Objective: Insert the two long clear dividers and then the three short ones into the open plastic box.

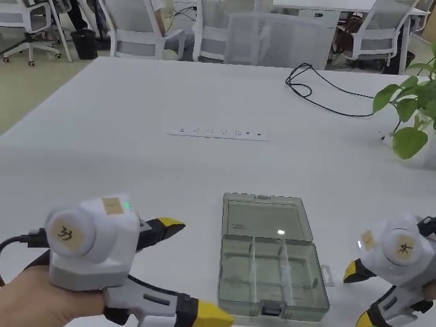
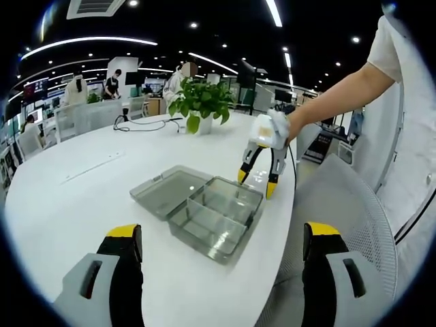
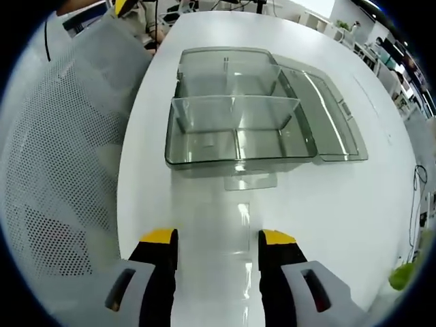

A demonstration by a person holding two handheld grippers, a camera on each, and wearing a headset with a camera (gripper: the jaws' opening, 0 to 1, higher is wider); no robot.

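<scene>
left tool (image 1: pixel 192 270): white housing, black jaws tipped yellow, tan round label (image 1: pixel 66 235) marked "33", green indicator light (image 1: pixel 126 204), black cable (image 1: pixel 13 240) at rear | right tool (image 1: pixel 357 295): matching white housing, tan numbered disc, yellow-tipped jaws | clothing: white short sleeve (image 2: pixel 388 48)

We get bright, even overhead light in the head view — the white table (image 1: pixel 136 136) reads a bit washed out, and shadows under things are soft and faint. One small hot spot of glare sits on the lid of the clear box (image 1: pixel 266 216). The far bg is slightly soft.

In the left gripper view the ceiling is dark w/ bright strip lights (image 2: pixel 276 12) and spots. The fisheye bend is strong at the edges, so the table rim curves. The view's own jaws at the bottom look soft.

In the right gripper view pale glare streaks run along the tabletop betw. the jaws — the box walls catch bright edge highlights, and the outer parts warp.
</scene>
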